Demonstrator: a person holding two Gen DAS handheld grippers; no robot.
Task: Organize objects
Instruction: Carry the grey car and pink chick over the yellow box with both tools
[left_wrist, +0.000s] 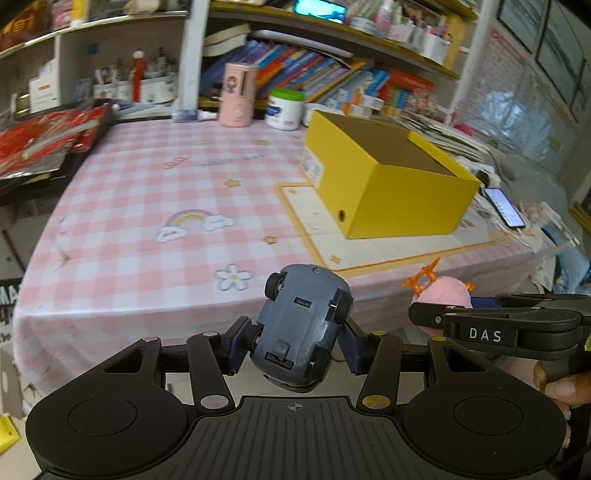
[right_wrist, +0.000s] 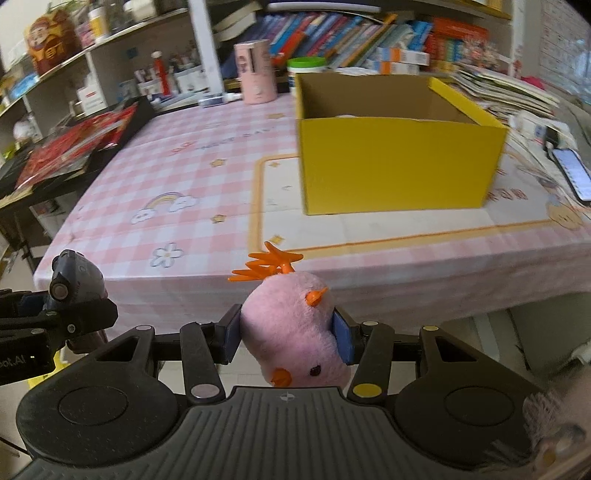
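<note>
Blue-grey toy car sits clamped in the left gripper, left wrist view. It's belly-up, wheels & chassis facing the cam, nose pointing away and a bit left. Blue pads press both flanks at the near half of the car; the far half sticks out past the fingertips. Jaws are closed to the car's width. Car hangs in the air just off the near edge of the pink checked tablecloth, not touching it. Far right on the cloth: yellow box, top open, brown inside, standing on a cream mat w/ orange border. Right gripper shows at the right edge, near the car, w/ a pink plush chick at its tip.

Right wrist view: plush chick is squeezed between the right gripper's blue pads, upside down — orange feet up & away, beak and eye toward the cam. Pads pinch its mid-body; jaws closed to the width of the plush. It's in the air, near side of the table edge, box straight beyond it on the mat. Box interior is mostly hidden by the near wall. Left gripper w/ the car is at the far left of this view, well apart from the chick. Phone, screen lit, lies right of the box.
</note>
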